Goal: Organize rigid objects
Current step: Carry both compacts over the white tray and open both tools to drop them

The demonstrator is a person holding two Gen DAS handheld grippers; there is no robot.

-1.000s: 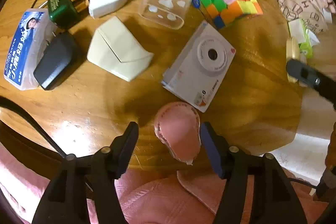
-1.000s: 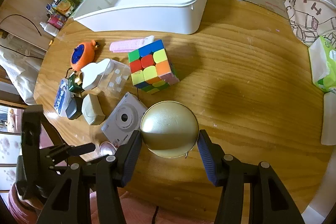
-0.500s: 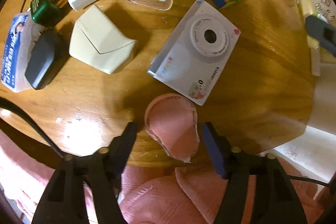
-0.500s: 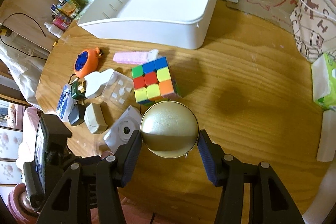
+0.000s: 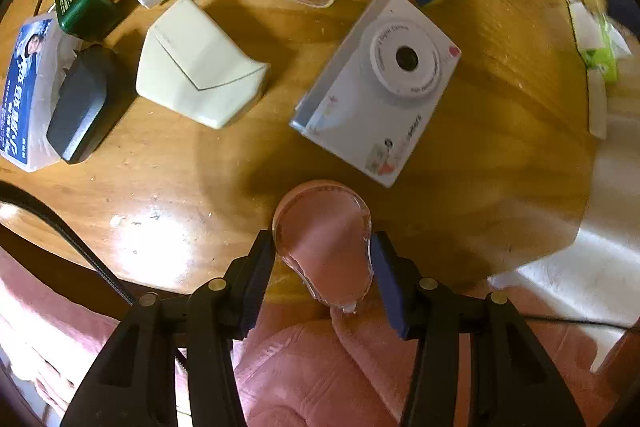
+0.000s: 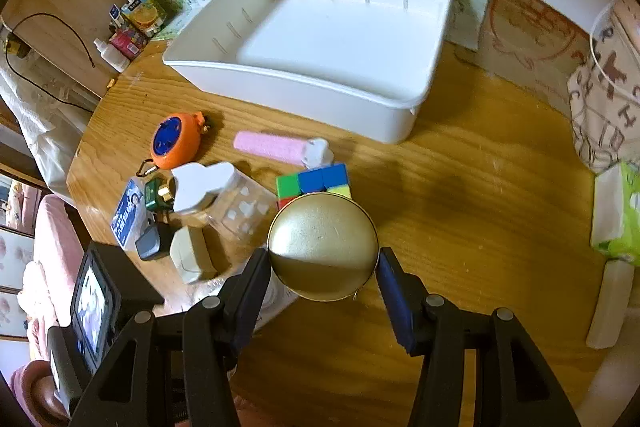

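A pink teardrop-shaped case (image 5: 324,243) at the table (image 5: 500,155) edge is pinched between the left gripper (image 5: 322,259) pads, whose jaws have just been closing. A round gold tin (image 6: 323,247) is clamped by the right gripper (image 6: 323,267). A white bin (image 6: 304,87) lies at 12 o'clock of the tin.

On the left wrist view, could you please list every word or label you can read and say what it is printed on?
"Digital Camera": around the lens ring of the white camera.
"camera": lower edge of the same camera body; the small print beside it is too blurred.
Blue-and-white packet: large white characters, too distorted to read.
Green box: a white label, too small to read.
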